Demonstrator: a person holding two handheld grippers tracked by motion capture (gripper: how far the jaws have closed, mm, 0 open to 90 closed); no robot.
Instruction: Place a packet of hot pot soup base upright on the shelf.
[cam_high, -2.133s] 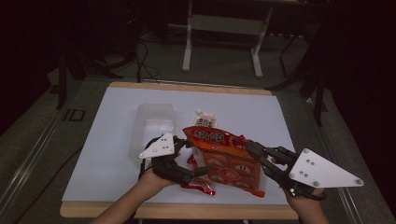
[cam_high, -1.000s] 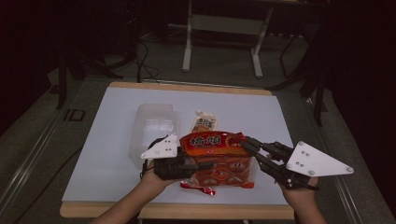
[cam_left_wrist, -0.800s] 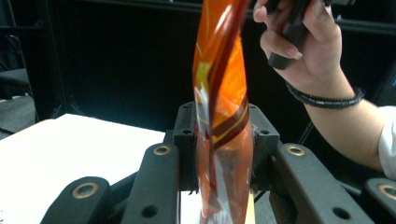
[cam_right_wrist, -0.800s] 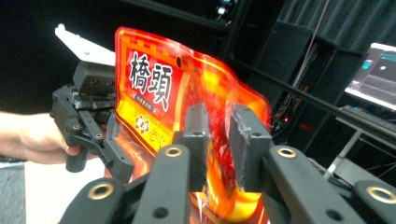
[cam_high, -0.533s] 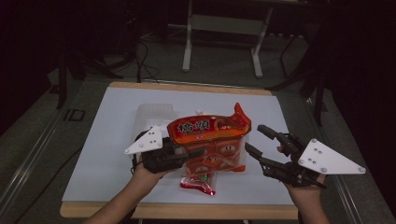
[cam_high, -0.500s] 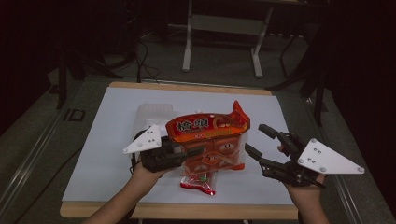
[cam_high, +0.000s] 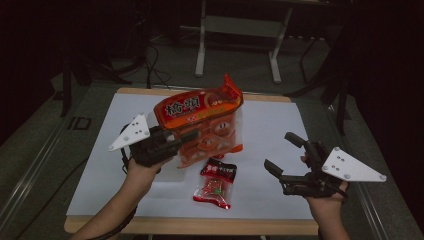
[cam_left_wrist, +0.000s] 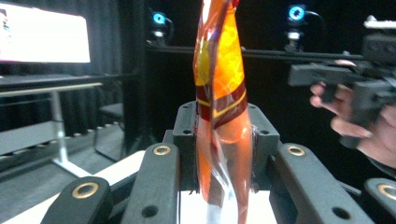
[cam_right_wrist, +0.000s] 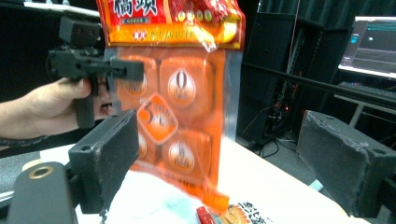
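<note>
A person's left claw (cam_high: 187, 136) pinches one edge of a large orange snack bag (cam_high: 202, 125) and holds it aloft over the white counter (cam_high: 280, 125), the open end hanging down toward the surface. Judging by that tilt, the bag is being upended to shake out its contents: two small wrapped packets (cam_high: 216, 182) lie on the counter just below its mouth, one dark at the top, the other red and clear beneath it. In the left gripper view the bag (cam_left_wrist: 219, 107) stands edge-on between the black jaws, the film creased where the pads press in from both sides, a firm grip that lets one hand carry the whole weight.

The right claw (cam_high: 285, 155) has just been opening; its jaws stand spread wide with nothing between them, off to the side of the bag and apart from it. In the right gripper view the bag (cam_right_wrist: 173, 98) hangs in front of the two broad pads (cam_right_wrist: 109, 154), untouched by either, with the left hand (cam_right_wrist: 51, 109) and its gripper visible beyond. Letting go on this side seems to free the bag to swing upright, and it leaves the right claw placed to reach for the fallen packets or to take the bag's lower corner again.
</note>
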